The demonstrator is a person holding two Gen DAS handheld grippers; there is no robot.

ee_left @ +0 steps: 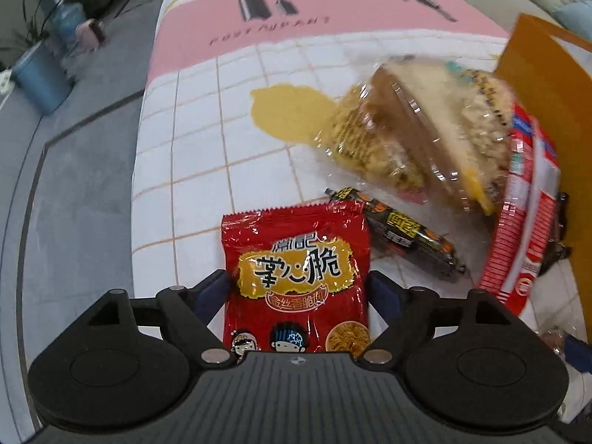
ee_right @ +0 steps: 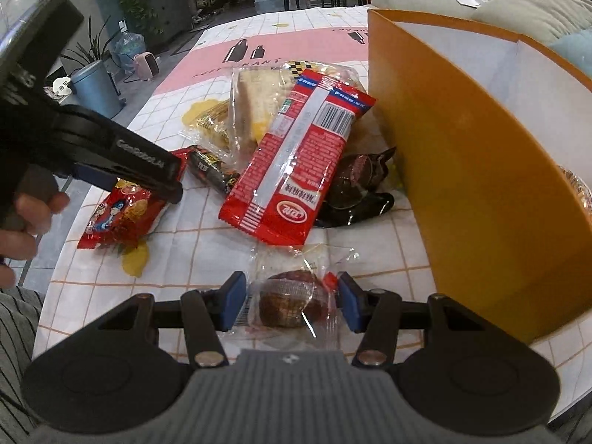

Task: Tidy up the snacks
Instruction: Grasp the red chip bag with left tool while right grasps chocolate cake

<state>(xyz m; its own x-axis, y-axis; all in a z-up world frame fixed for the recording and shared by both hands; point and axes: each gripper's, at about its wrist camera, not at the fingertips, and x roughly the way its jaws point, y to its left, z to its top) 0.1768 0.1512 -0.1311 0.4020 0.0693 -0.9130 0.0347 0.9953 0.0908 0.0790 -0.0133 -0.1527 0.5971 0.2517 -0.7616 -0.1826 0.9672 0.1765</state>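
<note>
**Right wrist view: both hands loaded, pile mostly unsorted**

Right wrist view, nearest first: right gripper (ee_right: pixel 292 305) w/ jaws closed onto a small brown cake in clear plastic wrap (ee_right: pixel 292 301), pads pressing both sides, just above the desk (ee_right: pixel 370 251). Left gripper (ee_right: pixel 162 181) seen side-on, jaws clamping a shiny red foil noodle-snack pouch (ee_right: pixel 122 214). Further back: long red-white wafer pack (ee_right: pixel 296 162) lying over a dark glossy wrapper (ee_right: pixel 355 188), then a black-orange sausage stick (ee_right: pixel 211 170) and a clear-wrapped sandwich wedge (ee_right: pixel 255 107). Tall orange cardboard box (ee_right: pixel 462 170) stands at right, near the pile.

Progress, as a judgement: early. One item shows inside the box at the far right edge; approx. five snacks remain on the desk, two already held.

Left wrist view adds the pouch's front print, held between the jaws. It doesn't show the box interior or the cake; the right view does.
</note>
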